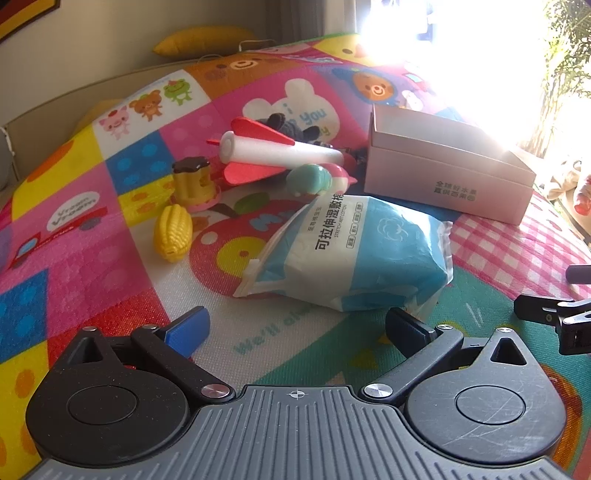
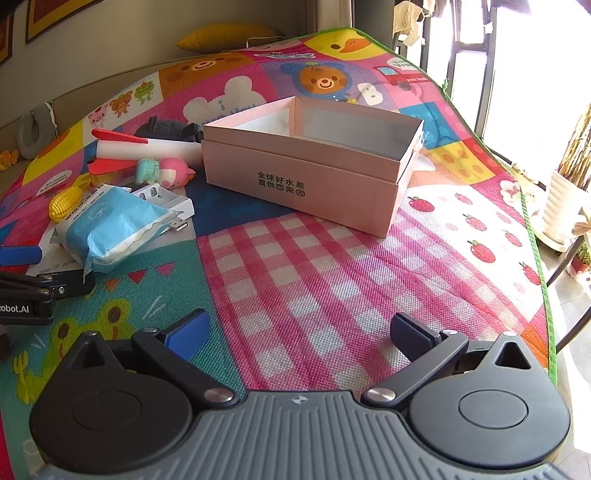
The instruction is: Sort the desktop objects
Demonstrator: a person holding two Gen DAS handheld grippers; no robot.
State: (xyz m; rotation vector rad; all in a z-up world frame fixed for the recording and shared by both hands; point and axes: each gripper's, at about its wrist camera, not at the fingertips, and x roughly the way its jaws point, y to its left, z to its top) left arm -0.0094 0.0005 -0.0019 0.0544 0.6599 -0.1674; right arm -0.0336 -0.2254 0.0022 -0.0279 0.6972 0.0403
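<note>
Pink box (image 2: pixel 306 181): an open cardboard box with dark printed characters on its front wall, sitting on the play mat (image 2: pixel 325 280). It looks like a tray nested in a slightly wider base.
Inside the box: what shows of the floor from the right wrist view is bare, with a pale patch at the far left corner; the near part of the floor is hidden behind the front wall.
Wet-cotton pack (image 1: pixel 354 251): a blue and white soft packet lying on the mat, just left of the box and outside it, right ahead of the left gripper.
White tray (image 2: pixel 166 199): a small white plastic piece with a USB plug sticking out, partly under the packet's far edge.
Toy pile: a foam rocket (image 1: pixel 273 151) with red fins, a dark plush (image 1: pixel 291 125) behind it, a teal and pink figure (image 1: pixel 317 179), a gold stamp-like toy (image 1: pixel 194 181) and a yellow toy corn (image 1: pixel 173 232), all on the mat to the left of the box, none in it.
Left gripper (image 1: pixel 295 328): fingers spread wide, nothing between them, low over the mat just short of the packet.
Right gripper (image 2: pixel 299 332): fingers likewise spread and empty, over the pink checked patch, with the box well ahead.
Yellow cushion (image 2: pixel 225 35): beyond the mat's far edge, against the wall.
</note>
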